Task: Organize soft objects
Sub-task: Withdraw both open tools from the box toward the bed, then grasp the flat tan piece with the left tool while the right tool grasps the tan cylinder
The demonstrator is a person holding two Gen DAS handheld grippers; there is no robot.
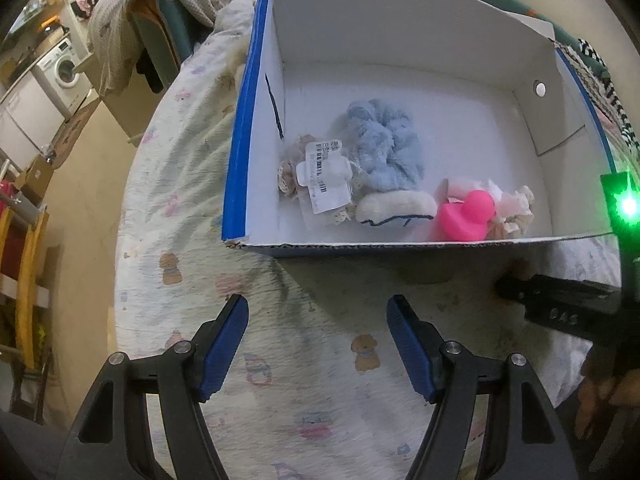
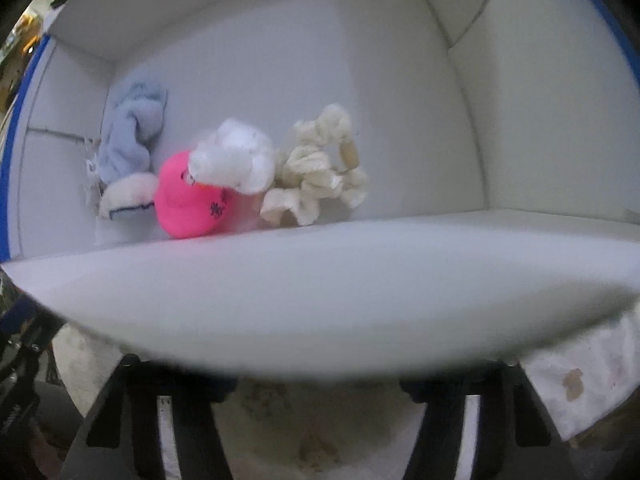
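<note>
Left hand-held gripper [image 1: 318, 340] nearest, jaws apart, empty above bed [image 1: 180, 208]. Right hand-held gripper [image 2: 316, 384] fingertips hidden behind box [image 1: 400, 245] wall: state untellable. Soft objects: blue scrunchie [image 1: 386, 148], pink duck [image 1: 466, 214], cream scrunchie [image 2: 320, 168] clustered inside box. Advice: clear rim before reaching in.

A bed covered with a pale bedsheet [image 1: 192, 184] printed with small teddy bears fills the middle of the left wrist view. Past its far left edge, a beige quilted blanket [image 1: 160, 4] drapes over a dark green chair [image 1: 160, 36]. Further left stands a white washing machine [image 1: 64, 68] beside white cabinets. A yellow wooden frame [image 1: 28, 264] stands at the left edge. The floor is tan.
</note>
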